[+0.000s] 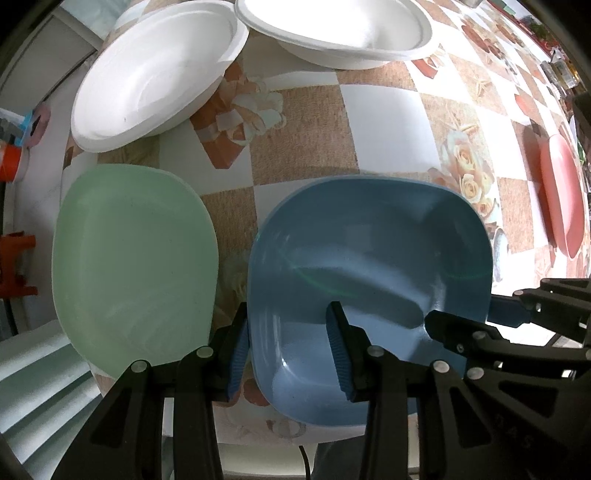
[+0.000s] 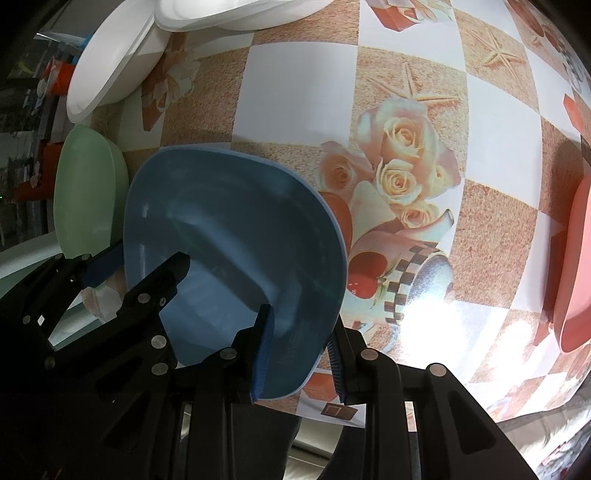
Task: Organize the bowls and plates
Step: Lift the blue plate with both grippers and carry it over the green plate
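A blue bowl sits on the patterned tablecloth; it also shows in the right wrist view. My left gripper straddles its near-left rim, one pad outside and one inside, with a gap at each pad. My right gripper straddles its right rim the same way. The right gripper shows in the left wrist view. A green plate lies left of the bowl. Two white bowls stand at the back. A pink-red plate lies far right.
The table's left edge runs beside the green plate, with orange and pink items beyond it. Small clutter sits at the far right back. The tablecloth between the blue bowl and the white bowls is bare.
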{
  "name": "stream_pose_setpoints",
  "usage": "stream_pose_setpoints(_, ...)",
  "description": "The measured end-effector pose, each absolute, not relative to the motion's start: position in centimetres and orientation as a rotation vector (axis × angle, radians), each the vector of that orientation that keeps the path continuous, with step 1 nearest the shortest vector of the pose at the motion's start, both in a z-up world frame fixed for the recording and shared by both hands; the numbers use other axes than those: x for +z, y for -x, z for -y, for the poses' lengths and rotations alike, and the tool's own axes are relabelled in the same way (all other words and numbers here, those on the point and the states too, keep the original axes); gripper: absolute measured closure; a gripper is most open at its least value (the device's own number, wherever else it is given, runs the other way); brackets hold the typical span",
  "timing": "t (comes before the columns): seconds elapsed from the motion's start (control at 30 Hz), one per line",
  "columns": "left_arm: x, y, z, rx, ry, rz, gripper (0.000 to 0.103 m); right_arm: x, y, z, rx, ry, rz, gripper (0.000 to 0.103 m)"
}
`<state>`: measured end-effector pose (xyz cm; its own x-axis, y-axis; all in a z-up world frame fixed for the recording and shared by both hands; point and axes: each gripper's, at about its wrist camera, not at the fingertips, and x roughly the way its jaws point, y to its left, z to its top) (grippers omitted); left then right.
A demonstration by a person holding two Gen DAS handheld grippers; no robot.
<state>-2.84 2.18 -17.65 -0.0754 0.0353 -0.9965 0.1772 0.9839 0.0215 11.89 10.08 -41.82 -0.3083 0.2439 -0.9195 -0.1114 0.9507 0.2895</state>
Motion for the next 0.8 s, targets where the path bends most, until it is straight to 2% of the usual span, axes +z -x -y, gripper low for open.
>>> stream_pose_setpoints(0.47,-15.5,3.8,-1.9,-0.146,-0.182,-1.648,0.06,-38.9,-12.5,-8.7,0.369,-0.084,-1.839,0.072)
stream_pose_setpoints(0.8,-12.0,3.6,-5.4,-0.066,-0.123,-1.578,0.06,-35.6,-13.5,-10.2,0.439,-0.063,-1.79,0.072)
